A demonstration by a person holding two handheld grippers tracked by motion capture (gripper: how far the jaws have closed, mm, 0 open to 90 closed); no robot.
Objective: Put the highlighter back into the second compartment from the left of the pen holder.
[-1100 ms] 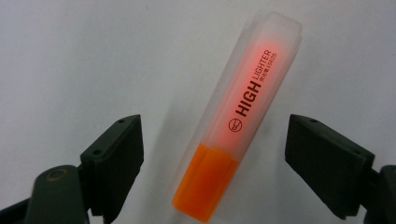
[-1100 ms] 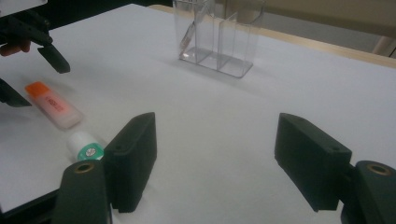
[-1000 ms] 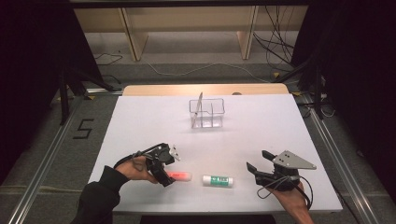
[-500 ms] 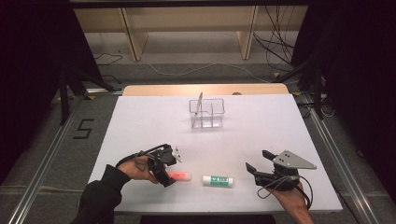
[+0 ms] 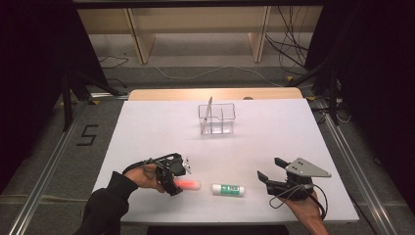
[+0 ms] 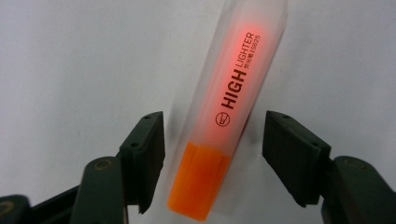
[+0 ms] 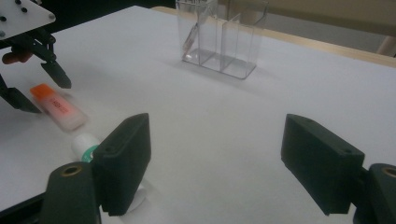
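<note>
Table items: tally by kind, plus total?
Highlighter: 1
Glue stick: 1
Clear divided holder: 1, with something thin inside, too small to identify
Grippers: 2, left gripper and right gripper
Total: 5

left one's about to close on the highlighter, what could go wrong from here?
1. The left hand-held gripper straddles the highlighter near its orange cap end, with the barrel slanted across the open jaws. Closing there may make it pivot or slip out.
2. The white tube lies just beyond the highlighter's far end, so a skid could knock it.
3. The clear organizer has narrow compartments, so a crooked hold could catch its rim.
</note>
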